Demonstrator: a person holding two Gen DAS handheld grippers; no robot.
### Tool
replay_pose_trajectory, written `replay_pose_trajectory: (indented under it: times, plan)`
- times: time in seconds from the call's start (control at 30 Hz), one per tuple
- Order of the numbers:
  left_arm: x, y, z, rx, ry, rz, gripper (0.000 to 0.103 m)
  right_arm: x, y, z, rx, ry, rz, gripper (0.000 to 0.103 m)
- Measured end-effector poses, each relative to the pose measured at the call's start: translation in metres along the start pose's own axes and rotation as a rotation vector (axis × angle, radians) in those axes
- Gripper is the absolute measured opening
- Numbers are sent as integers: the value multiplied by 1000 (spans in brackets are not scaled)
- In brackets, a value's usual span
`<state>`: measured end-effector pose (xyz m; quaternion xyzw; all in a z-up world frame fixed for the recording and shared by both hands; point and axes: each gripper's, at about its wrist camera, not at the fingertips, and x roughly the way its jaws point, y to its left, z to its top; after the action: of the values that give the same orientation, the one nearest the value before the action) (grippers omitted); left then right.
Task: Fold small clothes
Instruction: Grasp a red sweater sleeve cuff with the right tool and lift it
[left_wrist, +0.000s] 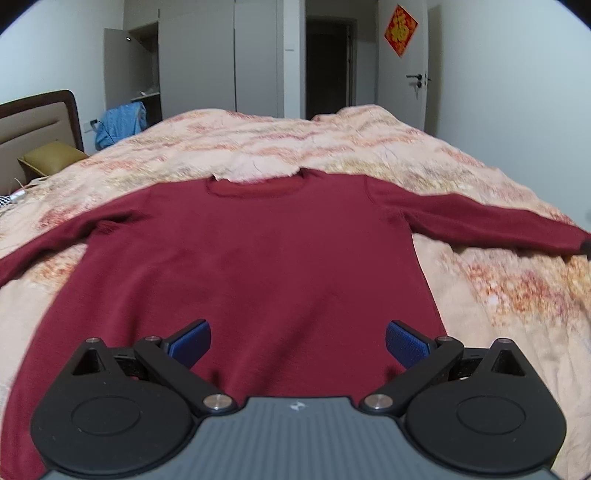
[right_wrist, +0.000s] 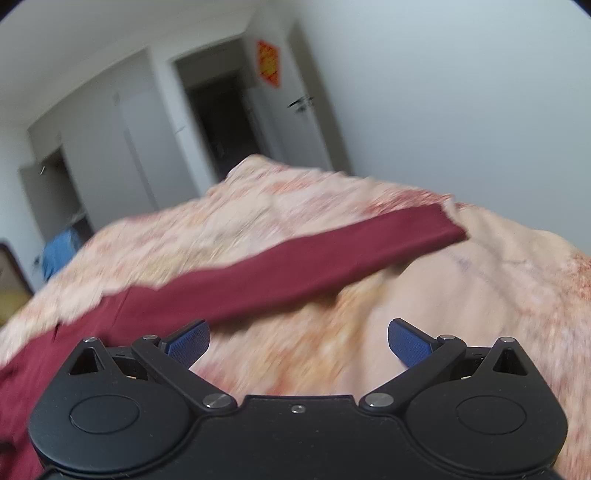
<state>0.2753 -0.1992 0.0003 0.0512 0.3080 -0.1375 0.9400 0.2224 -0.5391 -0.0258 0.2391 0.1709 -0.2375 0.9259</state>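
Two hand-held grippers hover over a bed at the outset of a fold: the left gripper (left_wrist: 297, 341), its blue pads (left_wrist: 192, 341) spread wide and holding nothing, hangs above the lower body of a dark red long-sleeved sweater (left_wrist: 258, 258), while the right gripper (right_wrist: 298, 341), likewise spread and empty, sits off to the garment's right over bare quilt, tilted and facing along the outstretched right sleeve (right_wrist: 314, 266). The sweater lies flat on a peach and orange patterned quilt (left_wrist: 498, 295), hem nearest the left camera, round collar (left_wrist: 256, 186) farthest, and both sleeves fanned out to the sides, the left sleeve (left_wrist: 48, 247) running off toward the frame edge. No fold appears to have been made yet, so the work seems to be at the approach for the first one. The next move likely calls for the right gripper to drop to the sleeve's cuff (right_wrist: 447, 225), pinch only the knit and not the quilt beneath, and carry it across the body, with the left gripper steadying or taking the other side. Beyond the bed, a mustard pillow (left_wrist: 51, 157) rests by the headboard (left_wrist: 37, 122), a blue garment (left_wrist: 120, 123) hangs near an open wardrobe (left_wrist: 133, 66), and a red ornament (left_wrist: 400, 29) marks the far door.
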Motion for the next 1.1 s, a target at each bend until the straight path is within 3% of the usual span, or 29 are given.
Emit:
replay_pose_trajectory:
  times: [0.1, 0.27, 0.37, 0.5, 0.53, 0.6, 0.77, 0.93, 1.1]
  plan:
    - [8, 0, -5, -3, 21, -5, 103, 18, -23, 16, 107, -29, -43, 102]
    - [9, 4, -2, -13, 34, -8, 103, 49, -47, 36, 203, -58, -169, 85]
    - [1, 8, 7, -11, 29, 0, 103, 65, -49, 44, 189, -76, -260, 61]
    - [-11, 20, 24, -16, 32, 10, 103, 87, -46, 54, 160, -79, -348, 13]
    - [-14, 25, 28, -24, 31, 7, 103, 90, -42, 57, 139, -84, -348, 8]
    - [-20, 37, 36, -38, 28, -1, 103, 91, -27, 65, 74, -113, -338, 5]
    - [-29, 66, 56, -49, 20, 11, 103, 83, 46, 89, -157, -212, -213, 5]
    - [-34, 100, 74, -96, -19, 47, 103, 74, 152, 101, -342, -265, 27, 5]
    - [-36, 141, 86, -168, -71, 85, 103, 77, 265, 82, -500, -248, 253, 5]
